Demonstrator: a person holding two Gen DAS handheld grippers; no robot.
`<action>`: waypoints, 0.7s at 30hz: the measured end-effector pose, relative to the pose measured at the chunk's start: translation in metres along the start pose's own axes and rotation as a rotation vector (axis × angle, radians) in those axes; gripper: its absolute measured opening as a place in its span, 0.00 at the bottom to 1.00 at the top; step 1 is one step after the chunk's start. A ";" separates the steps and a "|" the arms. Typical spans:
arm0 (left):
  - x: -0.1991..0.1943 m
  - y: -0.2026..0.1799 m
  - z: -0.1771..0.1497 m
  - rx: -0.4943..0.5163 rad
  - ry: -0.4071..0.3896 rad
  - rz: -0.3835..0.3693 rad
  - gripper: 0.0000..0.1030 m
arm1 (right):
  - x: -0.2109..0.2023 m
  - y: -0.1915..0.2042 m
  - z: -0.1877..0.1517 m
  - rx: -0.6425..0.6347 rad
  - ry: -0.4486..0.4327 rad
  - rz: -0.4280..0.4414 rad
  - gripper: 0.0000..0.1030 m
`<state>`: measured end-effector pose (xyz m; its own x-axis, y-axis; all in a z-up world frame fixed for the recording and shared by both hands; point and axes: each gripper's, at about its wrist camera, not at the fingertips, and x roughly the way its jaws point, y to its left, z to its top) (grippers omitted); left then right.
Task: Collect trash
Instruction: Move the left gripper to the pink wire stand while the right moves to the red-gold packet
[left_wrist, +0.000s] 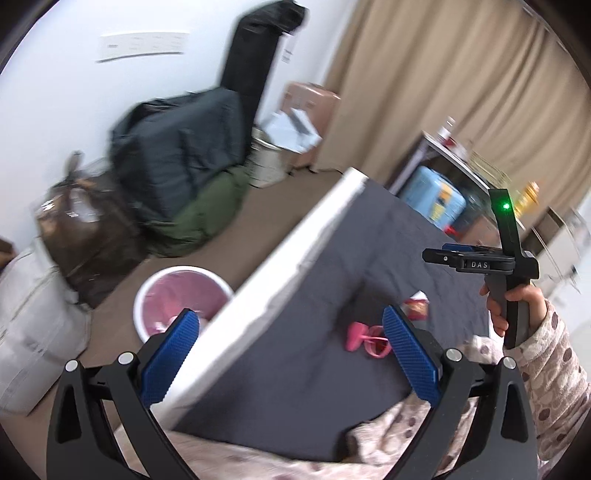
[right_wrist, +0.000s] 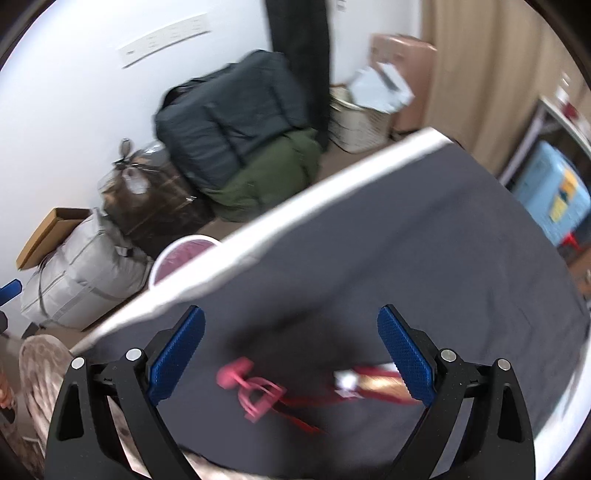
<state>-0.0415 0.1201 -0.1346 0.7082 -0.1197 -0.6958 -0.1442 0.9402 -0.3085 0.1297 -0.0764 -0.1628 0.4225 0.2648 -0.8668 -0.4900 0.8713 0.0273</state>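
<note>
**A:** Where's the trash, and how far along are you?

**B:** The red and gold crinkled snack wrapper (right_wrist: 373, 384) lies on the dark grey bed sheet (right_wrist: 406, 240), just ahead of your right gripper (right_wrist: 291, 354) and close to its right-hand finger. Beside it, nearer the left-hand finger, lies a pink plastic loop-shaped item (right_wrist: 251, 387) with red strands trailing from it; blur hides what it is. Both are still on the sheet, so I judge the collecting barely begun here.

**A:** And your grippers?

**B:** Both stand wide apart and hold nothing. Your left gripper (left_wrist: 291, 354) hangs over the white edge of the mattress (left_wrist: 295, 240).

**A:** Where does it all go?

**B:** Probably into the round white bin with a pink liner (left_wrist: 184, 295), on the floor past the bed's edge, just beyond your left gripper's left-hand finger. Pale scraps seem to lie in it already, though I can't tell what they are.

**A:** What does each view give you alone?

**B:** The left view looks down into the bin and shows your right hand (left_wrist: 509, 306) around the other gripper's handle, held above the wrapper. The right view shows only the bin's rim, but it brings the wrapper and the pink item closer. It also catches a flat brown cardboard box (right_wrist: 51, 236) far off to the left.
</note>
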 end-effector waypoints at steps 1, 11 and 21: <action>0.010 -0.010 0.002 0.017 0.016 -0.022 0.95 | -0.001 -0.014 -0.007 0.025 0.011 -0.008 0.89; 0.095 -0.070 0.001 0.205 0.151 -0.025 0.93 | 0.012 -0.100 -0.066 0.211 0.067 0.020 0.89; 0.176 -0.109 -0.017 0.402 0.363 -0.003 0.62 | 0.041 -0.124 -0.084 0.325 0.094 0.107 0.89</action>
<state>0.0869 -0.0091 -0.2346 0.4134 -0.1584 -0.8966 0.1841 0.9790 -0.0881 0.1437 -0.2083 -0.2434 0.3022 0.3357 -0.8922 -0.2531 0.9306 0.2644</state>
